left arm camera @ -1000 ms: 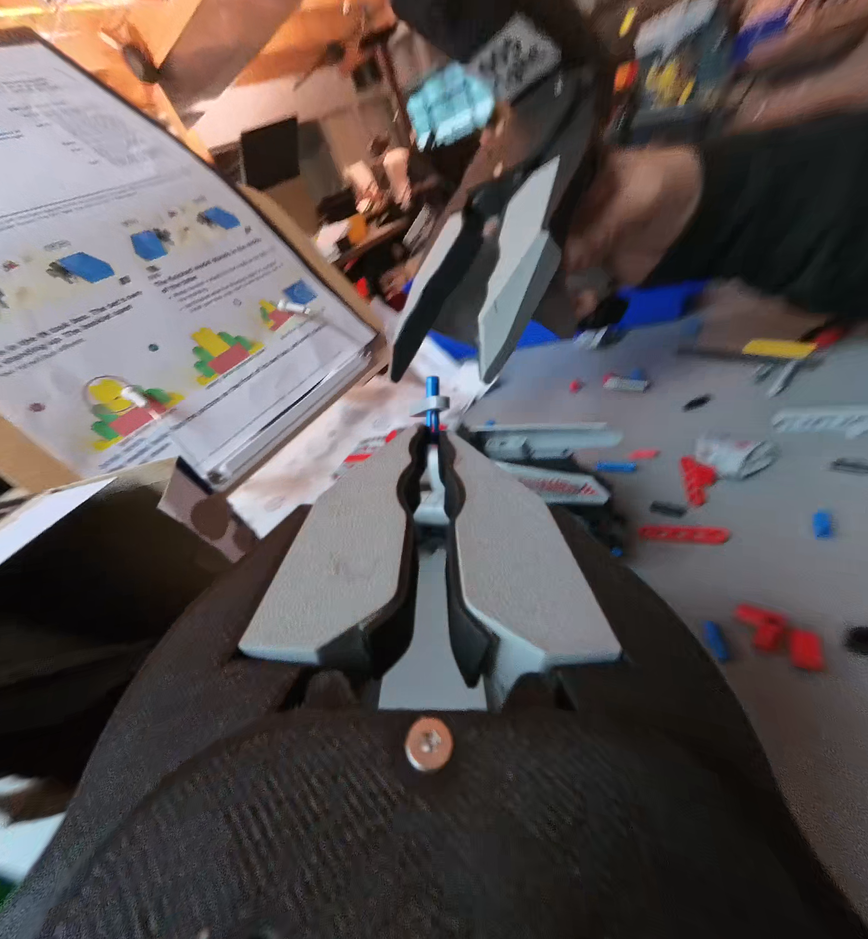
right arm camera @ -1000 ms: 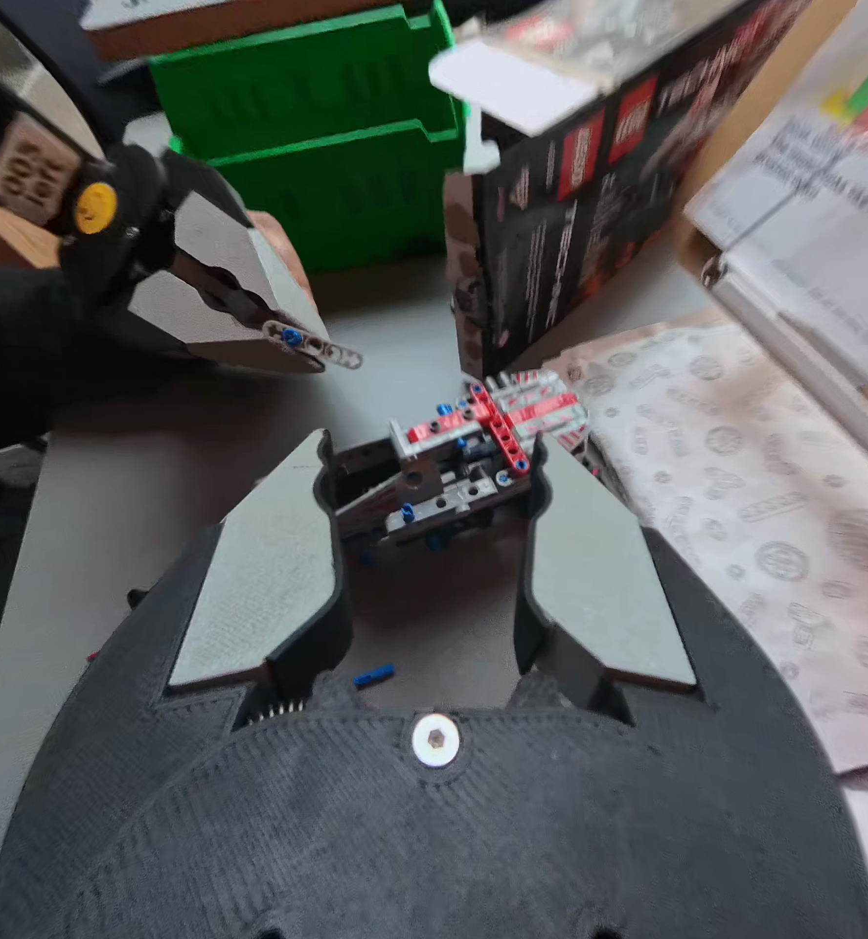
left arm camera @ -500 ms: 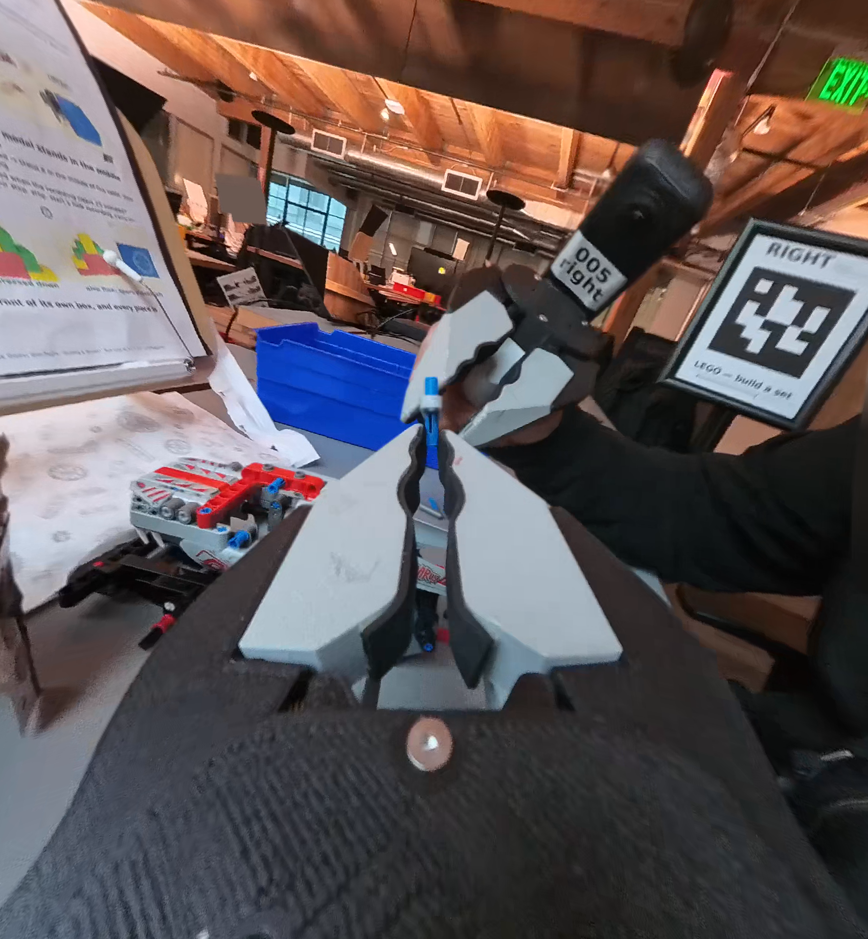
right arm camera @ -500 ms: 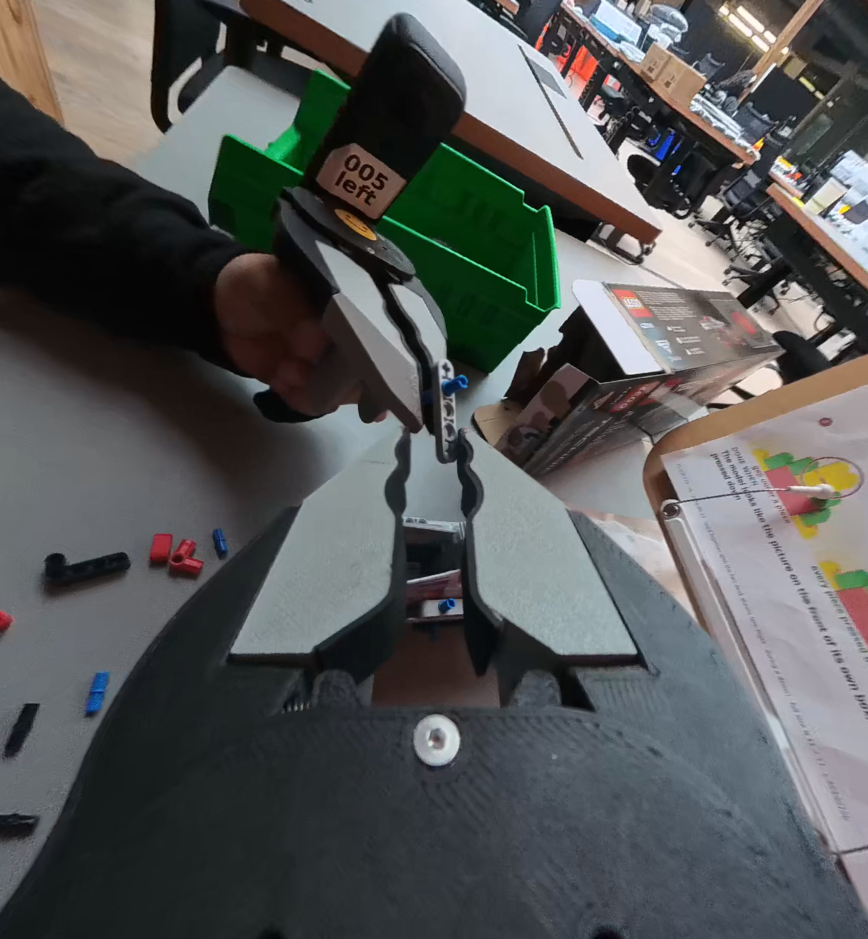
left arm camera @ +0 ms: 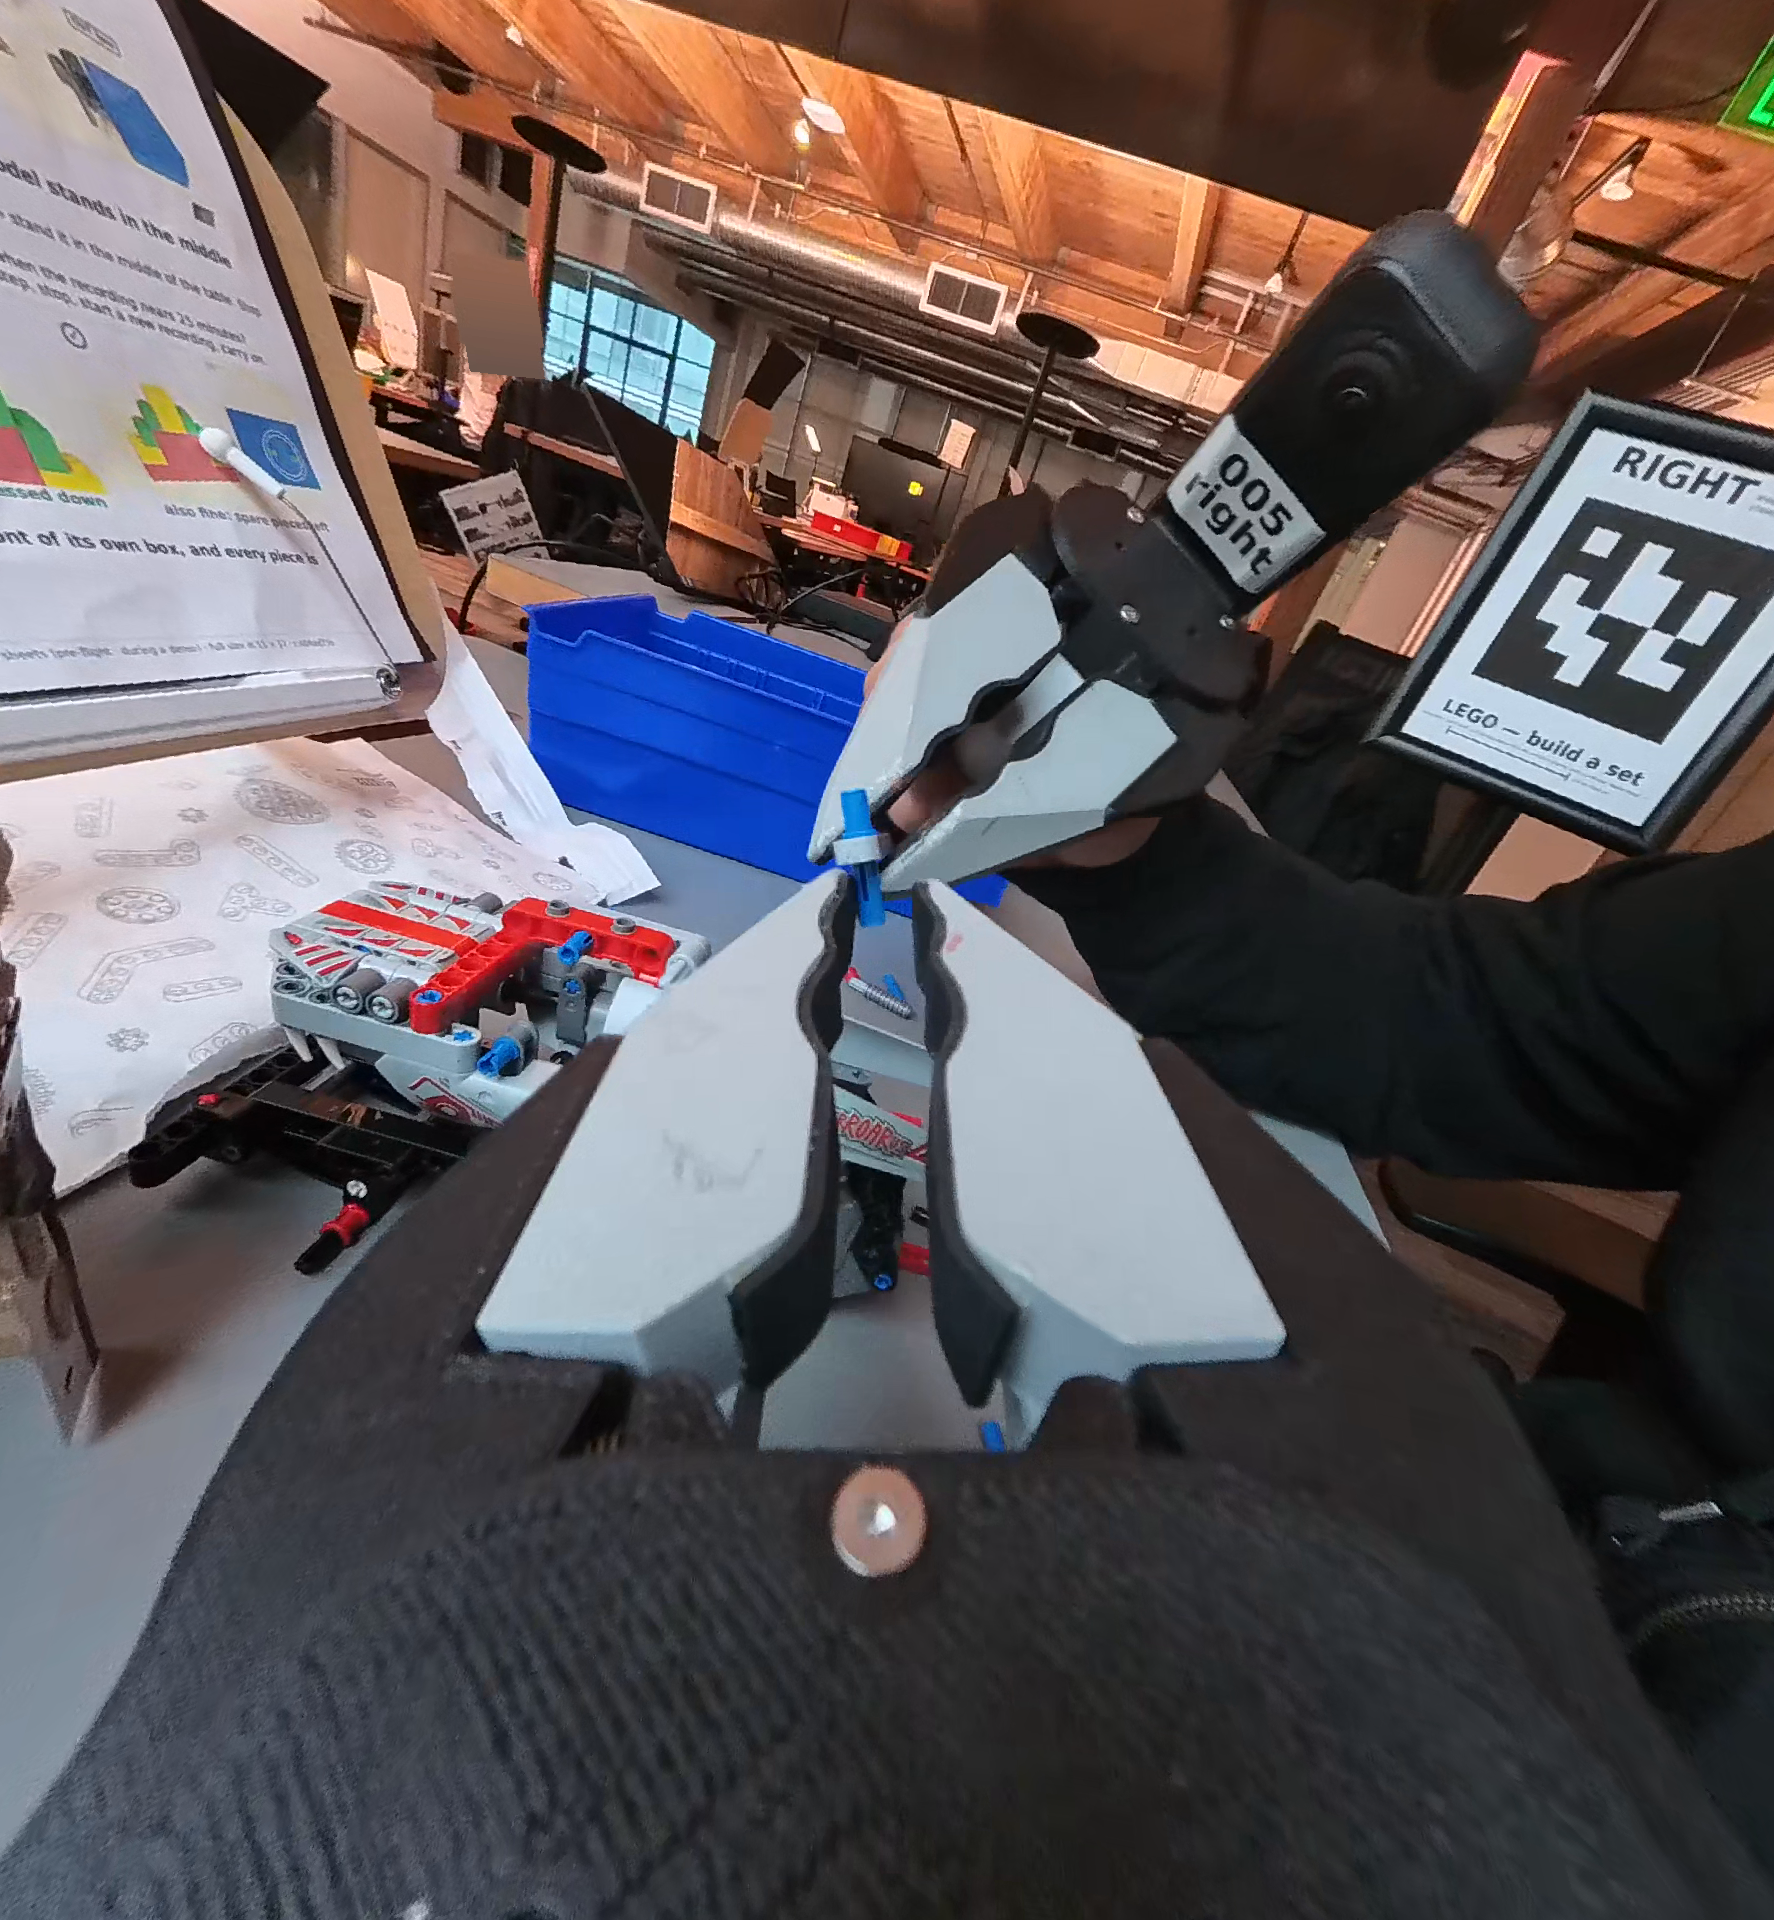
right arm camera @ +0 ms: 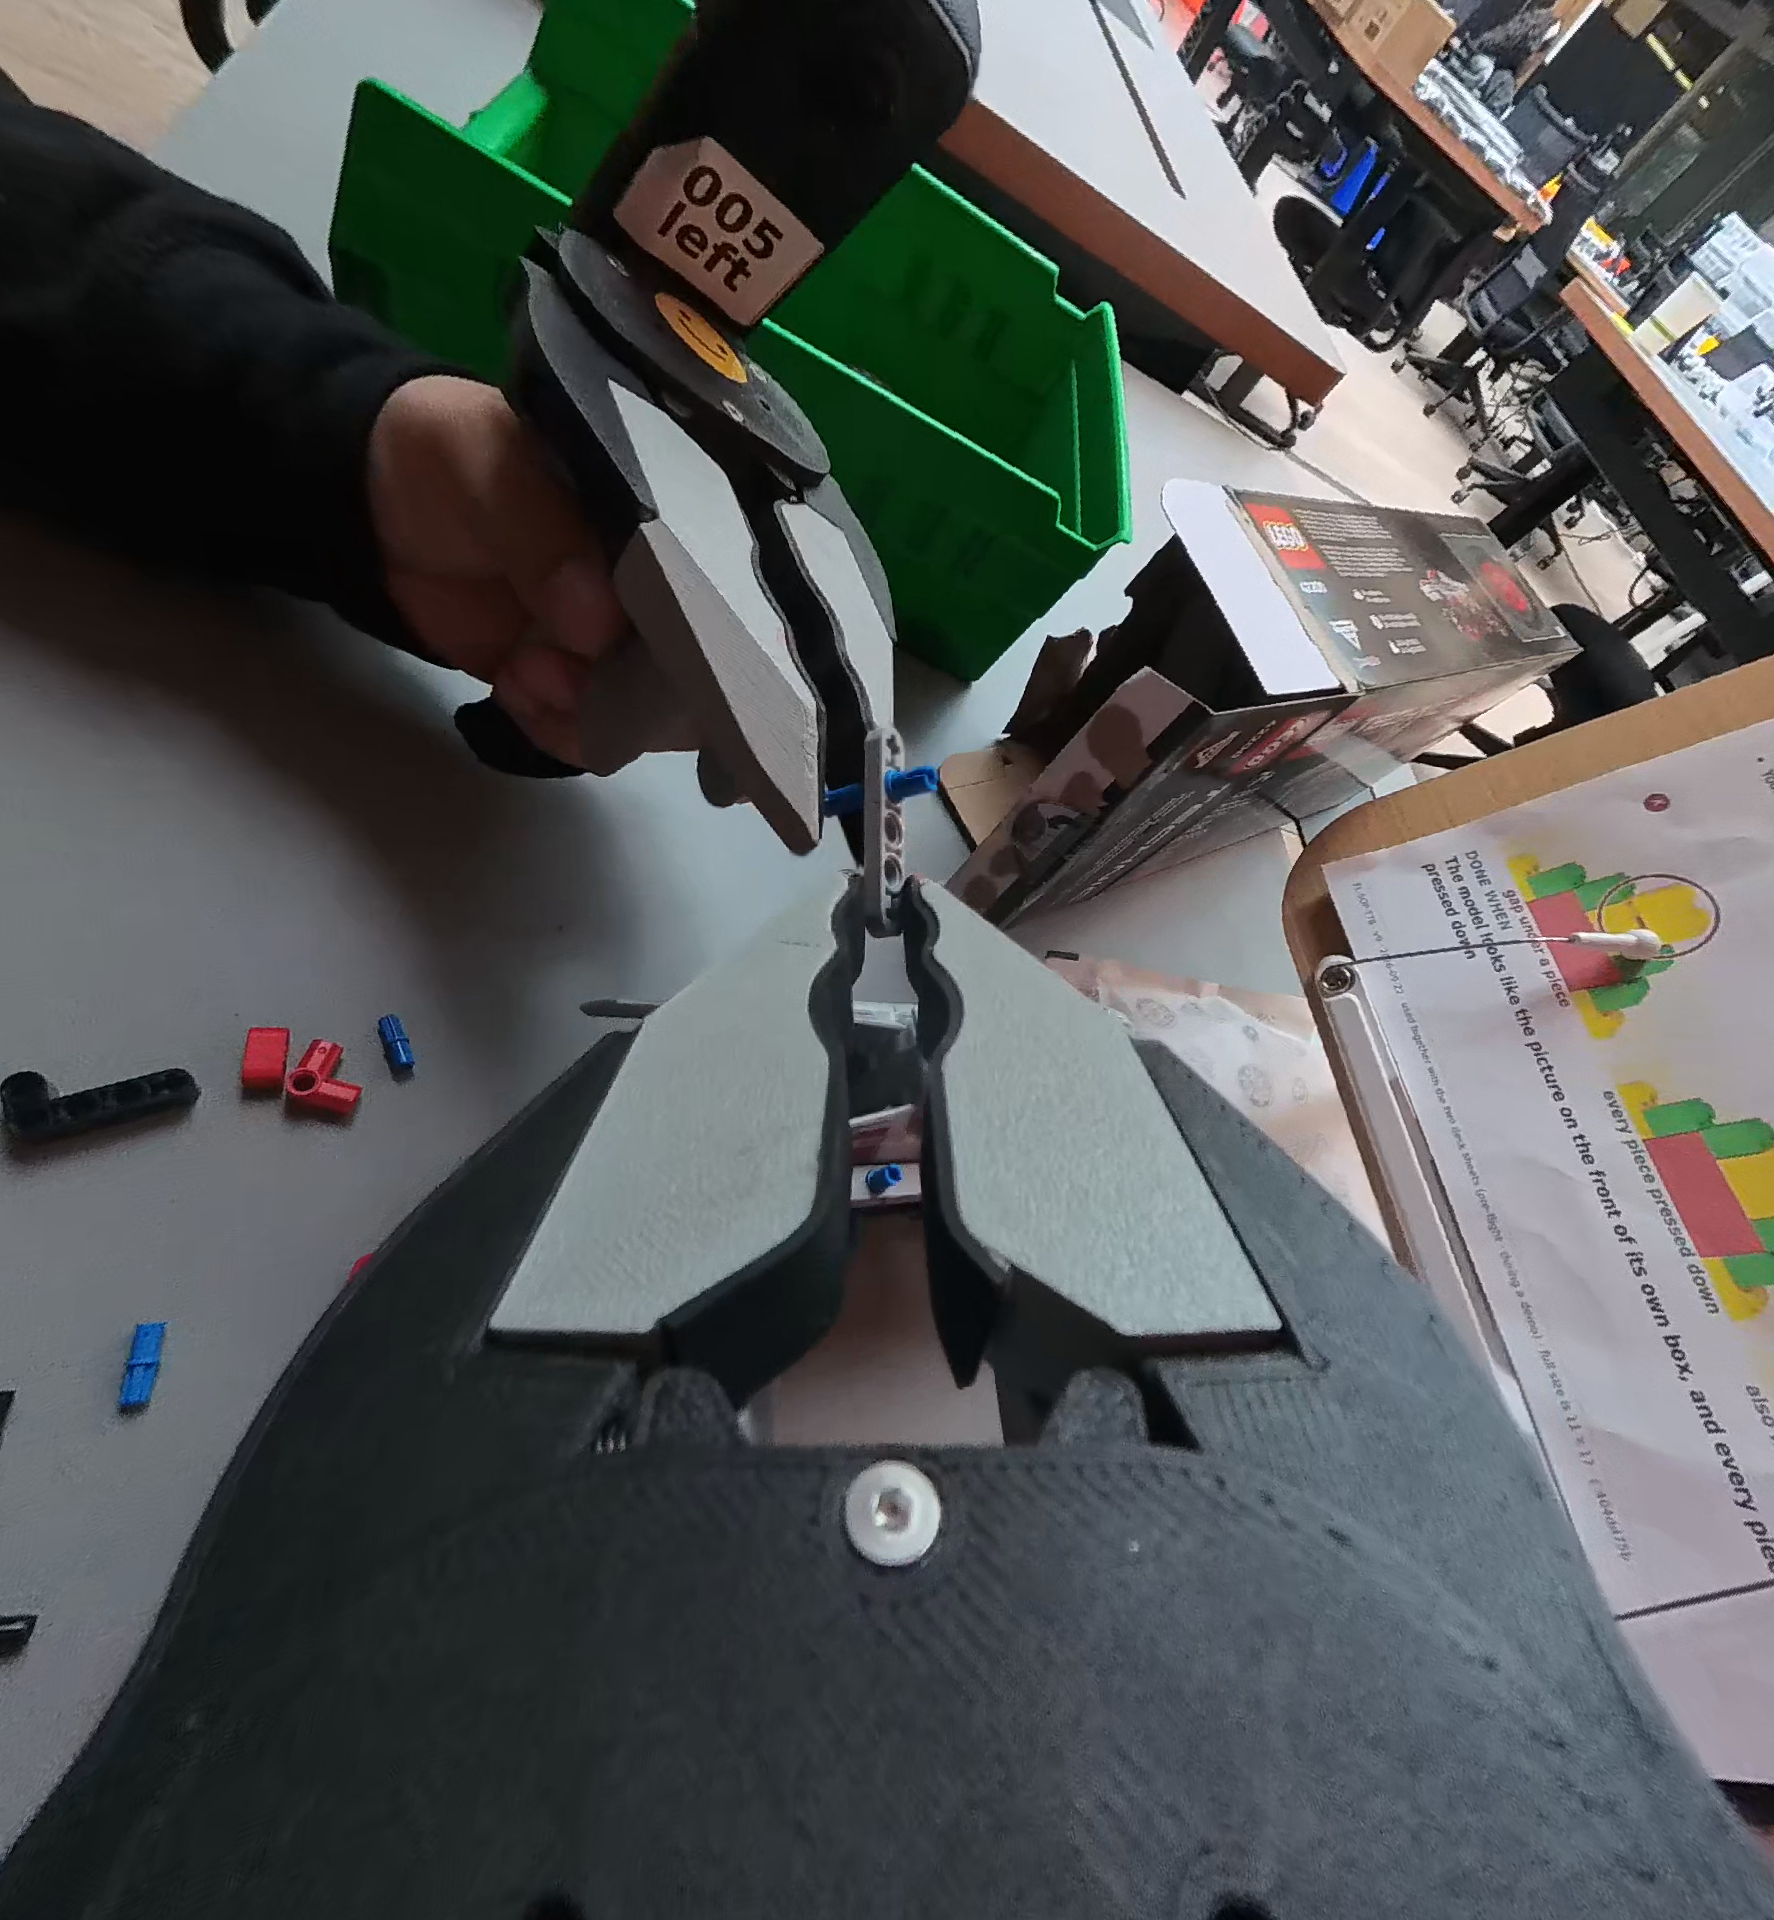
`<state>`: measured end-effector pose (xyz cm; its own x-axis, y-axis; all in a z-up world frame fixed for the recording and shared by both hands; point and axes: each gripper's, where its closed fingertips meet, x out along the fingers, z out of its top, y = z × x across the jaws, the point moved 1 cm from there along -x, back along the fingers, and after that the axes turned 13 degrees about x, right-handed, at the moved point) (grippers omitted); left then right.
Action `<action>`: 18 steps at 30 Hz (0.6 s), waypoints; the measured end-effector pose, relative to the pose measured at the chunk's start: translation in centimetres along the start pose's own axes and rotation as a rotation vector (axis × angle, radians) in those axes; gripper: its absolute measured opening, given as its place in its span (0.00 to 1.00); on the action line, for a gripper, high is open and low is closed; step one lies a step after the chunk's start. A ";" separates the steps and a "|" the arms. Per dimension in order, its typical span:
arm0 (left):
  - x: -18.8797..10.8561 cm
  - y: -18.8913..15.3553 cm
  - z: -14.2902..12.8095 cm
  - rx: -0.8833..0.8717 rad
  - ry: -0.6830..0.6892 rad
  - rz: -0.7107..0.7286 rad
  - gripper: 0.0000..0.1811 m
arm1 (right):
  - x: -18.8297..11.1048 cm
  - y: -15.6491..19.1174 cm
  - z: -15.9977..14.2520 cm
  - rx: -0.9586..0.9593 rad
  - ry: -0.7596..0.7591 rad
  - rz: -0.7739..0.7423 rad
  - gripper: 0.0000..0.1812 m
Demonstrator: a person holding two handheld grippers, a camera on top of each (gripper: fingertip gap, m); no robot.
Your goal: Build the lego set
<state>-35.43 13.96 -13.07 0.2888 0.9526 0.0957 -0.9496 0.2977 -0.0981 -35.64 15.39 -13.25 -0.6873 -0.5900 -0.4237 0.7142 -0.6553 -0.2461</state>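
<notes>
Transfer of the grey liftarm [right arm camera: 885, 831] with its blue pin [right arm camera: 867, 795] has taken place since half a second ago: we now see the right gripper [right arm camera: 878, 914] pinching the beam's lower end, while the left gripper [left arm camera: 875, 906] has parted narrowly and holds nothing. Model [left arm camera: 467, 987] sits on the table [right arm camera: 135, 831] below, partly hidden by the fingers. We do not transcribe the gripper tags, the framed sign [left arm camera: 1631, 623] or the instruction sheet [right arm camera: 1641, 1143].

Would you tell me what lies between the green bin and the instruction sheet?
The opened set box lies between green bin and instruction sheet; the right wrist view shows it.
</notes>
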 end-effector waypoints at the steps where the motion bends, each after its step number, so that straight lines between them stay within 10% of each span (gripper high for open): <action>1: -0.1 0.0 0.0 -0.002 -0.003 -0.001 0.04 | 0.0 0.0 0.0 0.007 0.001 0.006 0.02; 18: 0.0 0.6 -0.8 -0.090 0.035 -0.001 0.01 | 0.6 -0.3 -0.7 -0.036 0.006 -0.036 0.02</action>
<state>-35.86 14.15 -13.93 0.2951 0.9535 0.0617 -0.9350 0.3014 -0.1867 -36.17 15.60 -14.03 -0.7117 -0.5636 -0.4193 0.6937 -0.6581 -0.2927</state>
